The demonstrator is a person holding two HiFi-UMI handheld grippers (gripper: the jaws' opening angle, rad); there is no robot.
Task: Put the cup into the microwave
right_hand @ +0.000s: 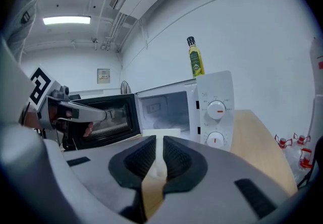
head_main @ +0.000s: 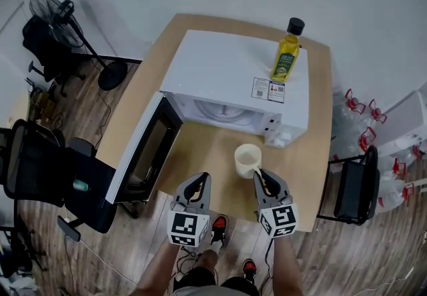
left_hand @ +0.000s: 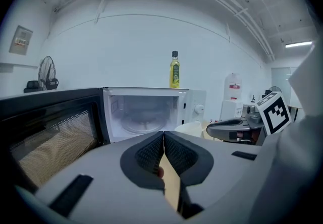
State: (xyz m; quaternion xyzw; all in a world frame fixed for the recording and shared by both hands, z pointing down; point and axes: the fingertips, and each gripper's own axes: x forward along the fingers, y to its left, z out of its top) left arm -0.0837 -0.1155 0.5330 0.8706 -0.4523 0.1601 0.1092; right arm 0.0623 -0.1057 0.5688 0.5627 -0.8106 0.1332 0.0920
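Cream cup (head_main: pixel 247 159) is sitting over the bench (head_main: pixel 207 155), just in front of the open microwave (head_main: pixel 227 75), w/ the right claw (head_main: pixel 263 177) pinching its handle. Left claw (head_main: pixel 195 186) is hovering beside it, jaws together, nothing btwn them. Oil bottle (head_main: pixel 287 56) is standing on the microwave top.

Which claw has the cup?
The right claw, shut on the handle of the cream cup in front of the open microwave. The left claw is shut with nothing between its jaws.

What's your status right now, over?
Left gripper shut, empty. Right gripper shut on cup, facing microwave, door open. Nothing in the way.
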